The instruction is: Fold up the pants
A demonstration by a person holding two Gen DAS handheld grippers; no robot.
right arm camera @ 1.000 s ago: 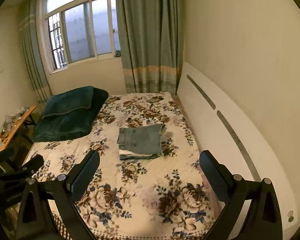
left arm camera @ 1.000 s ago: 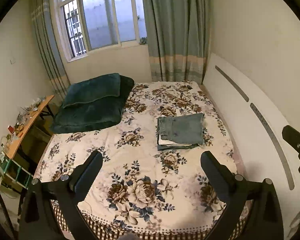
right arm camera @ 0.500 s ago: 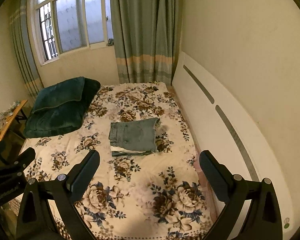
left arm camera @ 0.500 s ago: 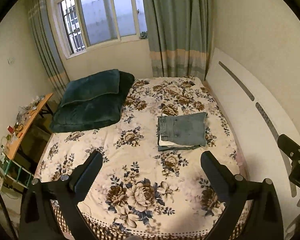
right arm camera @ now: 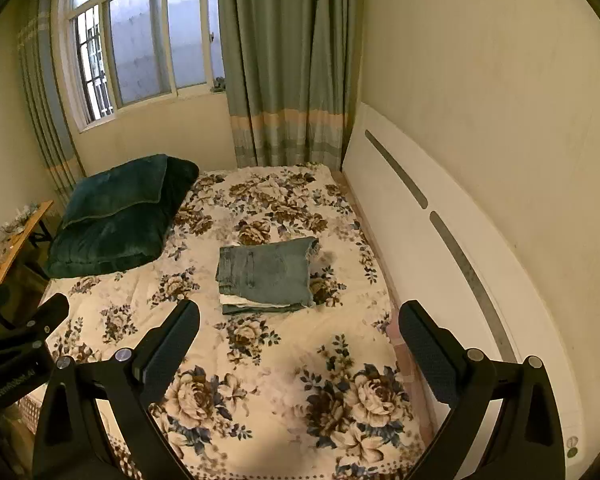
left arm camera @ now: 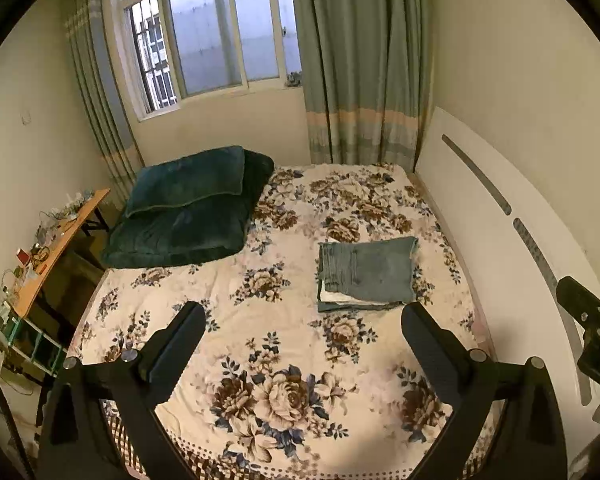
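Pants: we find the pants [left arm camera: 368, 270] folded into a squarish denim stack on the bed [left arm camera: 284, 344], toward the headboard side; a pale layer shows at the near edge of the stack. In the right wrist view the pants [right arm camera: 266, 274] lie flat, mid-bed, nothing touching them.

Left tool: our left tool [left arm camera: 300, 334] hangs above the foot end of the bed, jaws spread wide, nothing between them. It is well apart from the pants.

Right tool: our right tool [right arm camera: 300, 332] is likewise spread wide and empty, above the near part of the bed, well short of the stack.

Cross-sighting: the left wrist view catches part of the right tool at its right edge; the right wrist view catches part of the left tool at its left edge.

Bedding: floral cover; a dark green folded quilt [left arm camera: 188, 208] sits at the far left corner of the bed, apart from the pants.

Headboard: white headboard [left arm camera: 496, 232] along the right wall.

Surroundings: window [left arm camera: 216, 36] and curtains [left arm camera: 360, 60] behind the bed; a cluttered wooden tabletop [left arm camera: 56, 248] at left.
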